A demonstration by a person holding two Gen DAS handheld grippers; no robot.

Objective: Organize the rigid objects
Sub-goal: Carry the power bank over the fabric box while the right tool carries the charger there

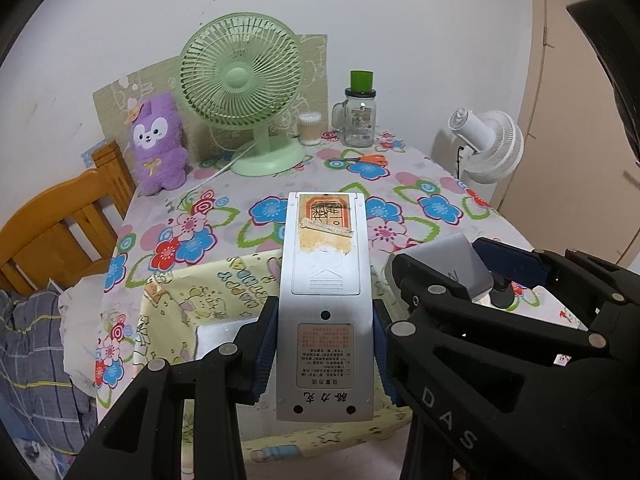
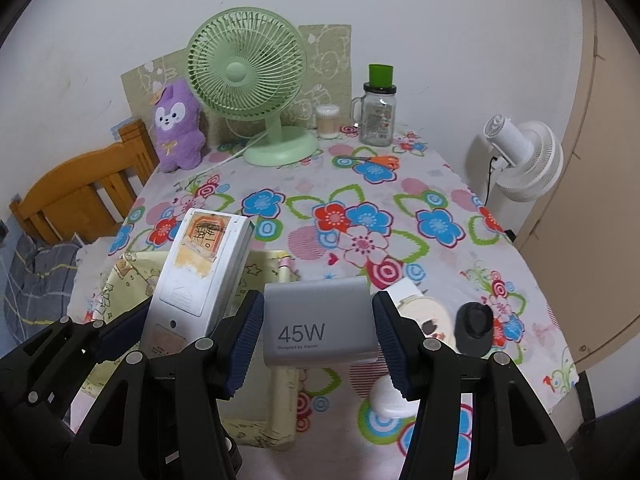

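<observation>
— What does the remote (image 1: 325, 304) cover?
— Most of the yellow box (image 1: 208, 292) beneath it, and its own button side faces away.
— And the charger (image 2: 320, 326)?
— Its prongs are out of sight; the small print under "45W" is barely legible.

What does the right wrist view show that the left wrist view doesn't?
Only the right wrist view: the "45W" print on the grey charger in the right claw.
Only the left wrist view: the printed label low on the remote held by the left claw.
Both: green fan, purple plush, scissors.
</observation>
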